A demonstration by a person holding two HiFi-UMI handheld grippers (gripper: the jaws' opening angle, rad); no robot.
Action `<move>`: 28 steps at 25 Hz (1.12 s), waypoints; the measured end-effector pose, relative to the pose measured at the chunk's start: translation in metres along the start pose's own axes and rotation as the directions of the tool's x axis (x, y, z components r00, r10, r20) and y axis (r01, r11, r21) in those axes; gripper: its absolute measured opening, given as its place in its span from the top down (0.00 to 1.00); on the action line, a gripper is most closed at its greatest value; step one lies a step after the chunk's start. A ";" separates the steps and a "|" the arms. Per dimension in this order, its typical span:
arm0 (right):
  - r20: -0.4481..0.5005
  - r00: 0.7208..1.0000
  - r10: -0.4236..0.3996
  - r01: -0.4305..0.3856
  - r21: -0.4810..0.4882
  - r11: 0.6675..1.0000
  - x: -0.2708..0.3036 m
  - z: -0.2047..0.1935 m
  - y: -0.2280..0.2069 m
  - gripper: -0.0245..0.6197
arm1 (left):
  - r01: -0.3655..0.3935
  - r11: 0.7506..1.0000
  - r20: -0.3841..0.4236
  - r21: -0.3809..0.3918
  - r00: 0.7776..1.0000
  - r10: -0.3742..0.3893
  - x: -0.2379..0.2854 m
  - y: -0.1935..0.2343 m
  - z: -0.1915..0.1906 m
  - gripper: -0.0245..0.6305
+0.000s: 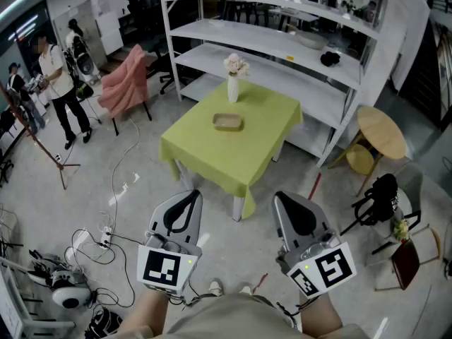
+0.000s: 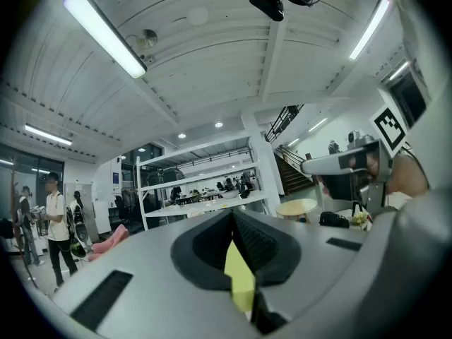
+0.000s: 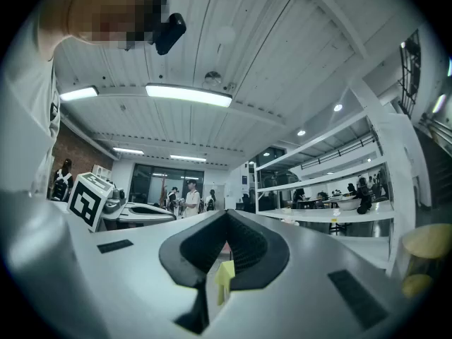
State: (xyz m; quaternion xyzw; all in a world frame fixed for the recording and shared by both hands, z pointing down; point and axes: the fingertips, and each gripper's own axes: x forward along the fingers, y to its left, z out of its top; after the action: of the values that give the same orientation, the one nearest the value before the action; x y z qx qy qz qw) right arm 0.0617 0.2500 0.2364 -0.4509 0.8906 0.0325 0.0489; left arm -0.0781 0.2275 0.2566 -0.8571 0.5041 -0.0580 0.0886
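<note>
Head view: at the bottom of the frame you hold both claws side by side above the floor, marker cubes toward you, tips pointing up the frame. Your left claw (image 1: 188, 193), at lower left, is clenched: its jaws press together to a point with nothing between them. In the left gripper view the dark pads meet, and only a sliver of yellow-green shows through the slit. Your right claw (image 1: 283, 196), at lower right, is clenched and empty too. The right gripper view shows its pads closed, with the same thin yellow-green sliver.

Loose cables (image 1: 116, 189) run over the floor at left. Above the claws, at the centre of the frame and well apart from both, stands the surface (image 1: 233, 157) under a yellow-green cloth. A shallow tan tray (image 1: 228, 122) lies near its middle. Just beyond the tray, toward the far corner, a white vase (image 1: 233, 89) stands upright with pale flowers in it.

Farther off, a chair (image 1: 126, 80) draped in pink stands at upper left, white shelving (image 1: 282, 48) spans the top, and a round wooden table (image 1: 381, 131) sits at right. A person (image 1: 60, 83) stands at the far left edge.
</note>
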 end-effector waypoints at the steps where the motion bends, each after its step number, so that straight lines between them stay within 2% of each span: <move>1: 0.002 1.000 -0.004 0.004 0.005 1.000 0.000 0.000 -0.002 0.95 | 0.002 1.000 -0.003 0.001 1.000 -0.002 0.001 -0.001 0.000 0.95; 17: -0.027 1.000 0.013 -0.013 0.005 1.000 -0.012 -0.012 -0.028 0.95 | -0.006 1.000 -0.021 0.004 1.000 0.007 0.018 -0.026 -0.003 0.95; 28: -0.028 0.999 0.043 -0.043 0.012 0.999 -0.038 -0.023 -0.060 0.95 | -0.062 0.998 -0.023 0.015 0.998 0.062 0.028 -0.056 0.000 0.95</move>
State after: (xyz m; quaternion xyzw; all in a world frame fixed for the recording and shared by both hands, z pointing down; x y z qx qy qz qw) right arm 0.1310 0.2430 0.2626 -0.4317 0.9009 0.0221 0.0383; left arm -0.0170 0.2301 0.2685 -0.8397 0.5310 -0.0687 0.0907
